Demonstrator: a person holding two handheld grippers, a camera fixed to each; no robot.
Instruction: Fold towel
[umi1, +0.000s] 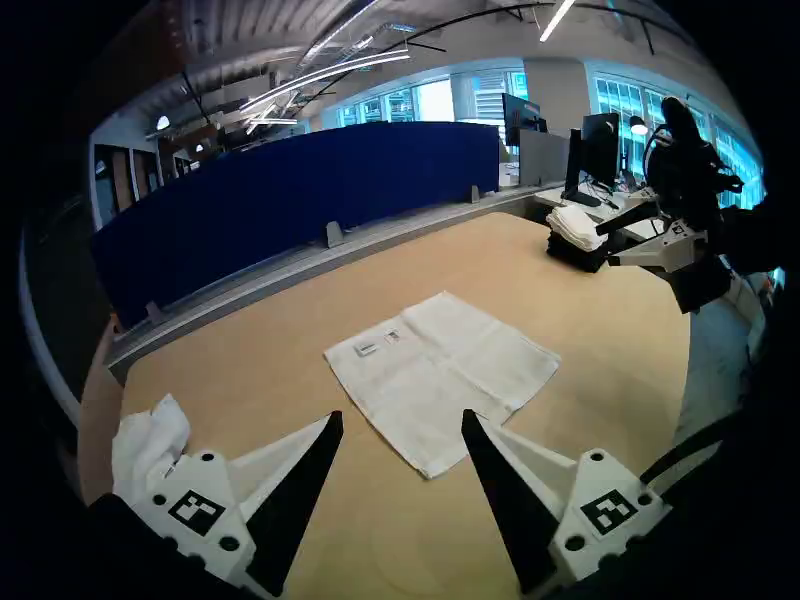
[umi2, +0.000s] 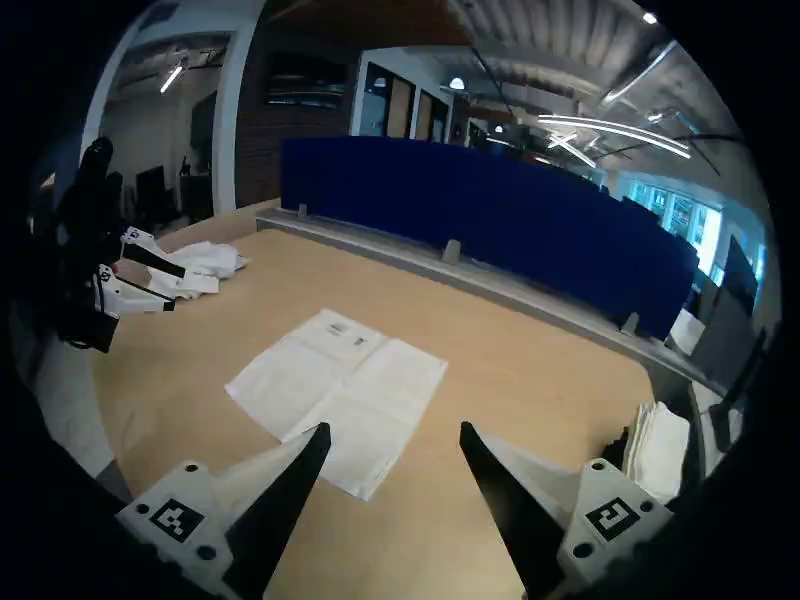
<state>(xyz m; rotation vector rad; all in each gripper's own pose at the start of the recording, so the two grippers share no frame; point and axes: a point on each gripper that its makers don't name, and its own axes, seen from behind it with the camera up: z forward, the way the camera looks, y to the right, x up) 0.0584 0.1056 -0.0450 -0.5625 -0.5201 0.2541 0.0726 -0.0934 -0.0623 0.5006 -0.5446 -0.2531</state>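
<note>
Two grippers, left gripper (umi1: 400, 416) and right gripper (umi2: 394, 428), hang near the flat white towel (umi1: 440, 368) on the wooden table (umi1: 620, 335), jaws spread apart, gripping nothing.

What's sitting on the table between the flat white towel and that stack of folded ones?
Nothing. In both gripper views, only bare wooden tabletop separates the spread towel from the stack.

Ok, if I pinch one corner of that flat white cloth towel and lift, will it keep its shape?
Probably not: the flat white cloth towel lies thin and creased on the tan wooden table, so it should droop. It looks light. Pushed, it would likely bunch rather than slide whole.
</note>
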